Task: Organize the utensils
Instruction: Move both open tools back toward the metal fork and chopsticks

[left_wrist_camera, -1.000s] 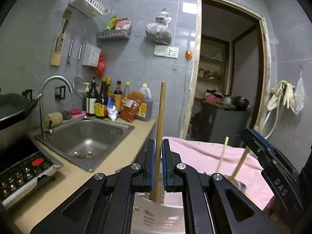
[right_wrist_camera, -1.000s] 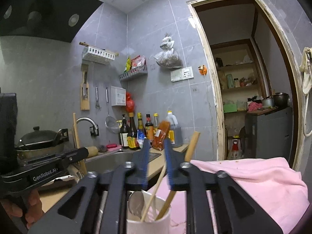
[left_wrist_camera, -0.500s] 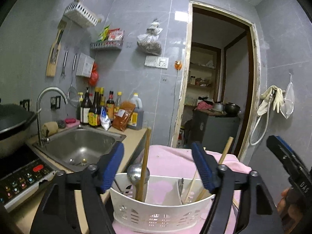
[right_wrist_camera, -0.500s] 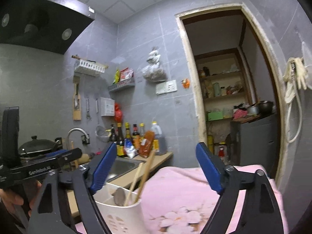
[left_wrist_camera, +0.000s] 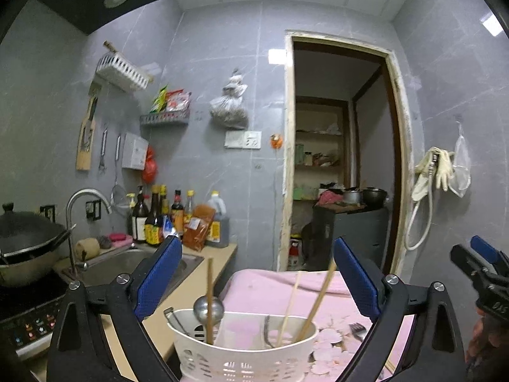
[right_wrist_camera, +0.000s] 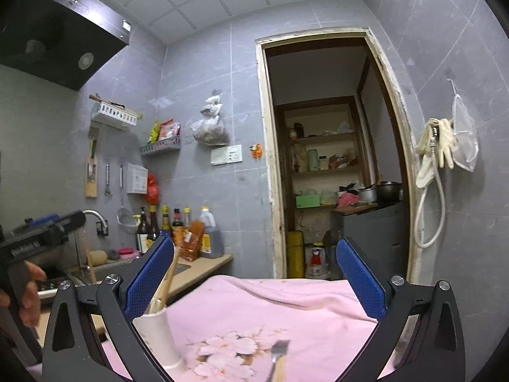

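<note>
The left gripper (left_wrist_camera: 256, 281) is hanging with its jaws wide apart, gripping nothing, directly above the white caddy (left_wrist_camera: 245, 353) at the bottom centre of the left view. The right gripper (right_wrist_camera: 254, 281) is likewise gaping and empty over the pink cloth (right_wrist_camera: 286, 305), which is filling the lower middle with bare room out to its far edge. The caddy is sitting on that cloth beside the counter (left_wrist_camera: 194, 289), its slotted wall showing. Inside it, three chopsticks (left_wrist_camera: 318, 299) are standing tilted, one beside a ladle (left_wrist_camera: 208, 309) on the left, two on the right. One fork (right_wrist_camera: 278, 355) is lying on the cloth at the bottom of the right view.
</note>
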Available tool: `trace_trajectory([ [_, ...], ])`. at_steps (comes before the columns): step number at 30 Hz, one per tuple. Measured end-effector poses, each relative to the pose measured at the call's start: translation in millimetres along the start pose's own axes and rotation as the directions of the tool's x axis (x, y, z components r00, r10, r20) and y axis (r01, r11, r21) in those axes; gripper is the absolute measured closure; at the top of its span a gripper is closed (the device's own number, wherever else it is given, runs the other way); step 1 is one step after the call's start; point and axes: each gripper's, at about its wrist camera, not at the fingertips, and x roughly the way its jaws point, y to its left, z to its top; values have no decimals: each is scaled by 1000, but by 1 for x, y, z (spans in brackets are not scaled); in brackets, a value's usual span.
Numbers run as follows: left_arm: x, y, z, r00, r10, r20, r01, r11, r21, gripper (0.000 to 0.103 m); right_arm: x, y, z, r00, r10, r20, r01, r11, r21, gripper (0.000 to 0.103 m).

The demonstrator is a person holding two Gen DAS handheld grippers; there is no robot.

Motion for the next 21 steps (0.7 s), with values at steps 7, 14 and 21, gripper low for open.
trace_trajectory([
  [7,-8,-28,-12,988,-137,-72,139,990,14,8,-11,-21,-11,996,-45,-82,41,998,-50,0],
  [14,10,-72,-50,930,-263,-255,282,959,41,8,-12,-48,-34,964,-78,-254,56,994,-92,0],
  [21,43,-110,-97,808,-333,-486,404,914,45,8,-1,-67,-65,888,-70,-454,40,996,-76,11],
])
